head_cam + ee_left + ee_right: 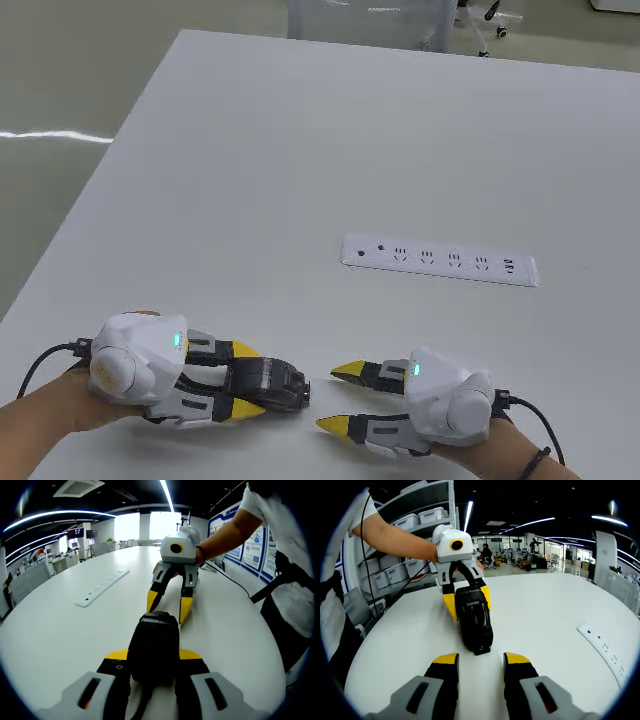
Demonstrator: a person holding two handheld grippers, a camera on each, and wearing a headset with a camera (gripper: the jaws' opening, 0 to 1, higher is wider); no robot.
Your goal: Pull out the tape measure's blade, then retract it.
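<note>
A black tape measure [268, 384] lies on the white table [330, 150] near its front edge, clamped between the yellow-tipped jaws of my left gripper [252, 380]. In the left gripper view the tape measure [154, 645] fills the space between the jaws, and in the right gripper view the tape measure [475, 617] points its blade end toward me. No blade is drawn out. My right gripper [333, 397] stands open just to the right of the case, its fingertips [445, 661] a short way from the case's end. The right gripper [169, 604] faces the left one head-on.
A white power strip [439, 260] lies flat beyond the grippers, toward the right middle of the table. Cables trail from both grippers toward the person. A chair [370, 20] stands past the table's far edge.
</note>
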